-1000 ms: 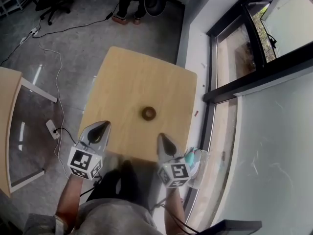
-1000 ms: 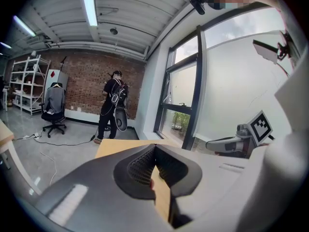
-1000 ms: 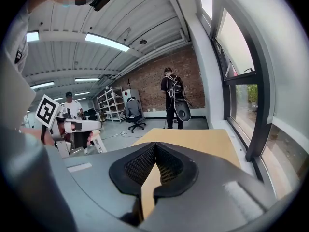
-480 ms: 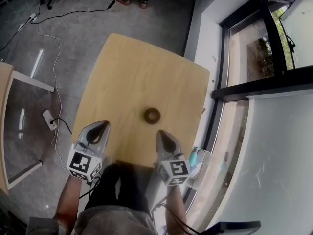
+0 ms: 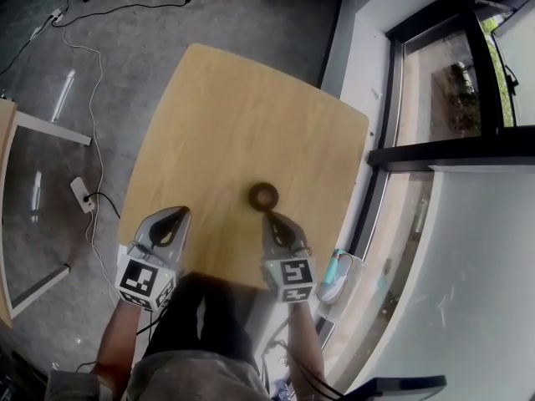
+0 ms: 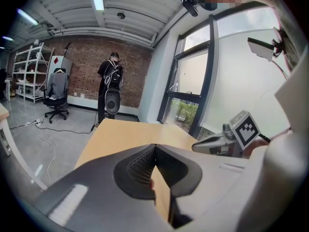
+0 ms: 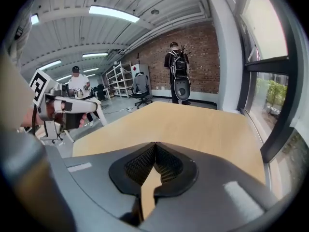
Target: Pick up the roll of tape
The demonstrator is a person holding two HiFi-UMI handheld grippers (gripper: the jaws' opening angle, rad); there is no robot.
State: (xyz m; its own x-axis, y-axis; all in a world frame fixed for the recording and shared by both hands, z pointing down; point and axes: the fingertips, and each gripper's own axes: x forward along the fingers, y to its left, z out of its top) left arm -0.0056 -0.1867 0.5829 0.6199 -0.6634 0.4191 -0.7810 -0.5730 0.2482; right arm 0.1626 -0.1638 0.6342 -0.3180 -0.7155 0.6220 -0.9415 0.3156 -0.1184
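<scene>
Head view looked steeply down on a pale wooden surface (image 5: 242, 115). At far left a white power strip (image 5: 81, 194) lay on the grey floor (image 5: 276, 15) with its cable trailing off. The left claw (image 5: 178, 213) hung over the surface's near left edge. In the left gripper view its jaws met at the tips with nothing between them. Right of it, the roll of tape (image 5: 263, 195) lay flat on the surface, a dark brown ring toward the near side and well clear of the left claw. The right claw (image 5: 269, 217) pointed at the roll from the near side, its tips just beside the roll's rim; whether they touched it I could not tell. Right gripper view showed those jaws pressed together too, holding nothing. Farther right ran the dark window frame (image 5: 393, 153).
</scene>
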